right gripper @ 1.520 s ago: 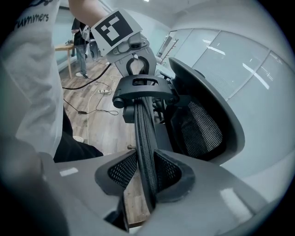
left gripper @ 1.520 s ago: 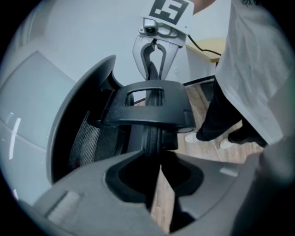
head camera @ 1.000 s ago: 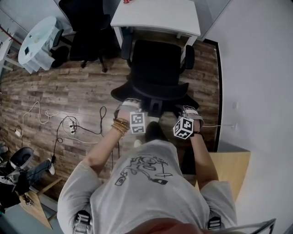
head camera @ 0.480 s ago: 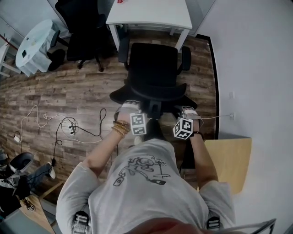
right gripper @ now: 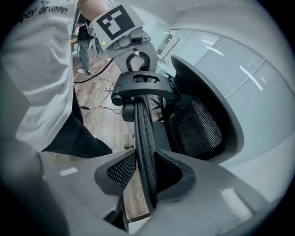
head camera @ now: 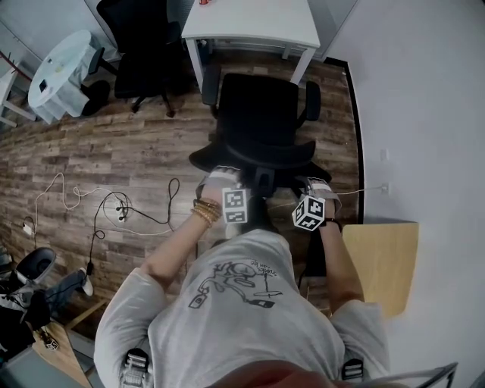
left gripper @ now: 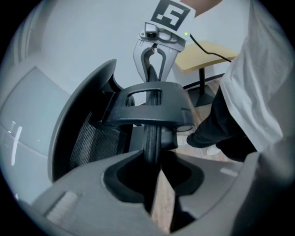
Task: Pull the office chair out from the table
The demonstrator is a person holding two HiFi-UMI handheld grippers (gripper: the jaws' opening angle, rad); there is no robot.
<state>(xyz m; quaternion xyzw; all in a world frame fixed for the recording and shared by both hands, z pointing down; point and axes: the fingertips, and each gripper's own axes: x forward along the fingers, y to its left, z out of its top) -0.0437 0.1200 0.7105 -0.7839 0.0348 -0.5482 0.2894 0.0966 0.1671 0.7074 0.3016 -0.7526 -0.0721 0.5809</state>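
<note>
A black office chair [head camera: 258,114] stands on the wood floor in front of the white table [head camera: 254,19], its seat out from under the tabletop. In the head view my left gripper [head camera: 225,176] and right gripper [head camera: 311,186] both sit on the top edge of the backrest, left and right of the middle. The left gripper view shows my left gripper [left gripper: 154,166] shut on the thin backrest edge [left gripper: 151,138], with the right gripper [left gripper: 154,55] clamped further along. In the right gripper view my right gripper [right gripper: 147,177] is shut on the mesh edge [right gripper: 144,133].
A second black chair [head camera: 140,45] and a round white table [head camera: 61,68] stand at the far left. Cables [head camera: 114,204] lie on the floor to my left. A white wall [head camera: 424,114] runs close on the right, with a light wooden tabletop [head camera: 383,261] beside me.
The chair has rolled back from the white table toward me, and the gap at the table's edge has widened. Both grippers came back with it, still clamped on the backrest.
</note>
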